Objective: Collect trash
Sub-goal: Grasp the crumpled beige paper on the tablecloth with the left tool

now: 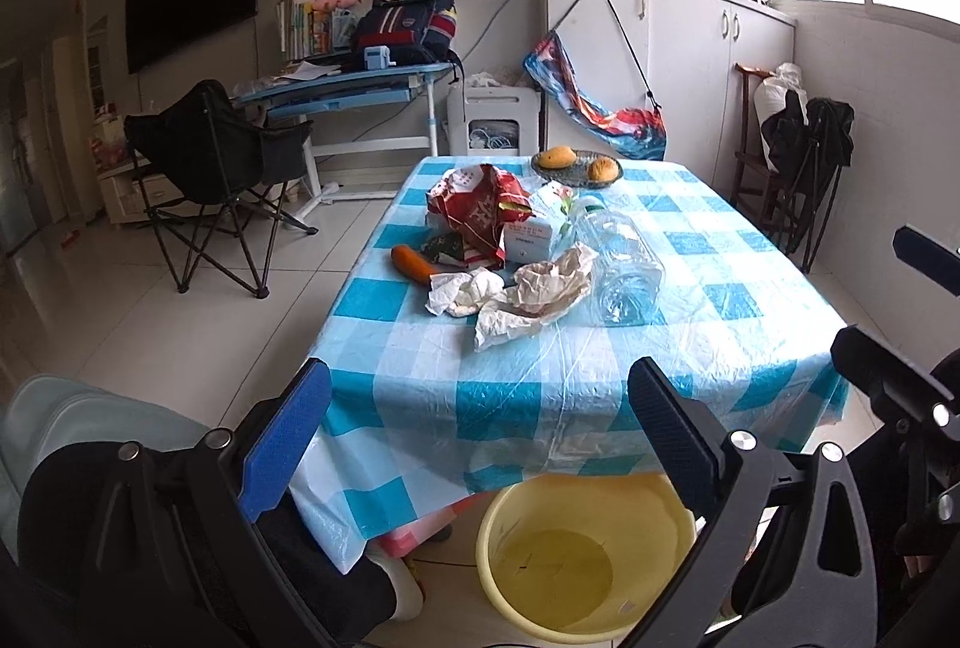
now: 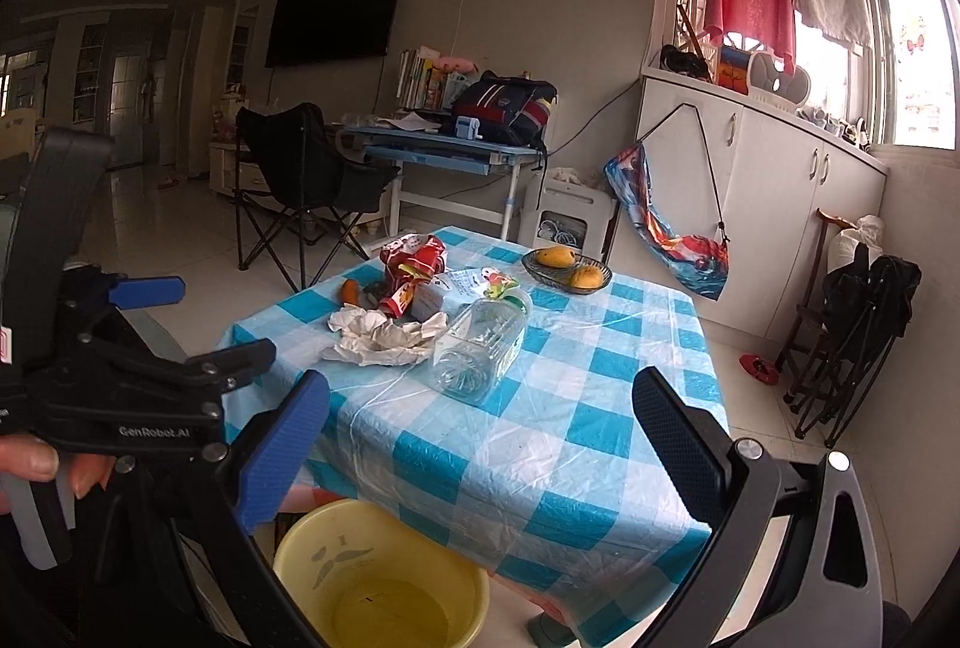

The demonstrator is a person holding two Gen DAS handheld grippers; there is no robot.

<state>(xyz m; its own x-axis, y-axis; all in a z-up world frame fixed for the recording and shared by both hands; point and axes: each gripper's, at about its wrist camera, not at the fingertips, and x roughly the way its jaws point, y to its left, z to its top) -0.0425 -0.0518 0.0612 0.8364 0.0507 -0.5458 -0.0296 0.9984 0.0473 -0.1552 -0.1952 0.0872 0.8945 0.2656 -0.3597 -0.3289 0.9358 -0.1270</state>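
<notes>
Trash lies on the blue-checked table (image 1: pixel 690 348): crumpled paper (image 1: pixel 528 294) (image 2: pixel 384 339), a clear plastic bottle (image 1: pixel 621 264) (image 2: pixel 480 348) on its side, a red snack bag (image 1: pixel 480 210) (image 2: pixel 411 270) and a small white box (image 1: pixel 528 240). A yellow bin (image 1: pixel 576 558) (image 2: pixel 372 582) stands on the floor under the table's near edge. My left gripper (image 1: pixel 480 438) is open and empty, held before the near edge above the bin. My right gripper (image 2: pixel 480 450) is open and empty, also short of the table.
A carrot (image 1: pixel 411 261) lies left of the trash. A dish with two mangoes (image 1: pixel 576 165) (image 2: pixel 567 267) sits at the table's far end. A black folding chair (image 1: pixel 204 168) stands left; a cabinet (image 1: pixel 690 66) and folded chairs (image 2: pixel 852 324) stand right.
</notes>
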